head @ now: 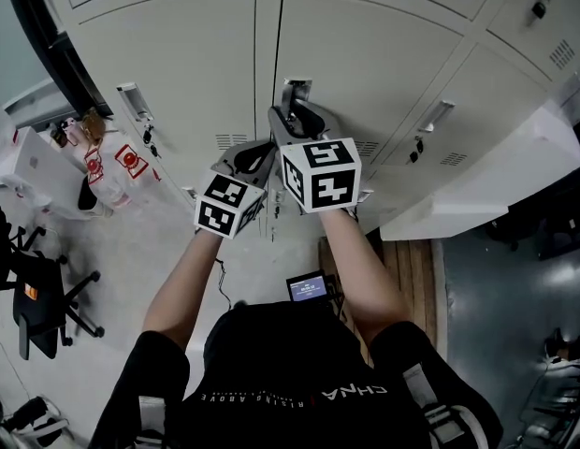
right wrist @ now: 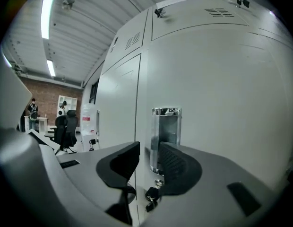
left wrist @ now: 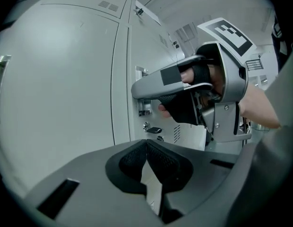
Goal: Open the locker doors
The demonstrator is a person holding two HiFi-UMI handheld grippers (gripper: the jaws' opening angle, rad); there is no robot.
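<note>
A bank of pale grey lockers (head: 178, 54) fills the far side of the scene, every door shut. The door to be opened (right wrist: 222, 103) stands right of a vertical seam; it is judged to be thin sheet steel, stiff, light on its hinges, and its smooth painted face offers no hold. At its left edge a chrome handle (right wrist: 166, 136) is mounted upright. It is judged rigid but slippery, and is best taken across its projecting plate, well in on the pads.

The right gripper (right wrist: 149, 156) is held at the handle with its jaws apart; the handle is seen between them, and no contact can be confirmed. The left gripper (left wrist: 146, 148) is held near, to the left, closed on nothing. A key (right wrist: 153, 195) hangs just below the handle.
</note>
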